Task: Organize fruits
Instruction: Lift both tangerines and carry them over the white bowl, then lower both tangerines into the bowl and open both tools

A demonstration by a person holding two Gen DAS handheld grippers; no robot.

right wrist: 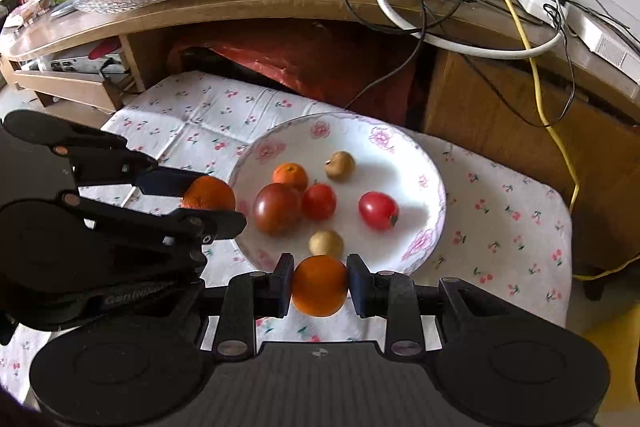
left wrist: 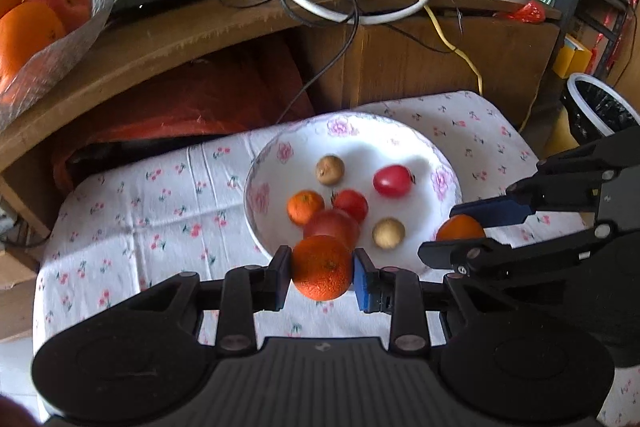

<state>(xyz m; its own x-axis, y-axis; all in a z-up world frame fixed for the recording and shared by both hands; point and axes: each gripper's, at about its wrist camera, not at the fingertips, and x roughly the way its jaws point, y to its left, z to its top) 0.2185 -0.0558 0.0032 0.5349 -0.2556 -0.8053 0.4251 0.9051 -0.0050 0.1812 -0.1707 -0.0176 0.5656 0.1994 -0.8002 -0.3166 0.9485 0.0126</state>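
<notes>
Two oranges are clamped, one in your left gripper and one in your right gripper; next, I think, carry them over the plate and release gently.

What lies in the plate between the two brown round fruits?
In the right wrist view, a small red tomato lies between the two brown fruits on the plate.

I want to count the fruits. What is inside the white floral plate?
Inside the white floral plate: one small orange mandarin, three red tomatoes, two brown round fruits. Anything behind the held fruits near the plate's near rim is hidden.
</notes>
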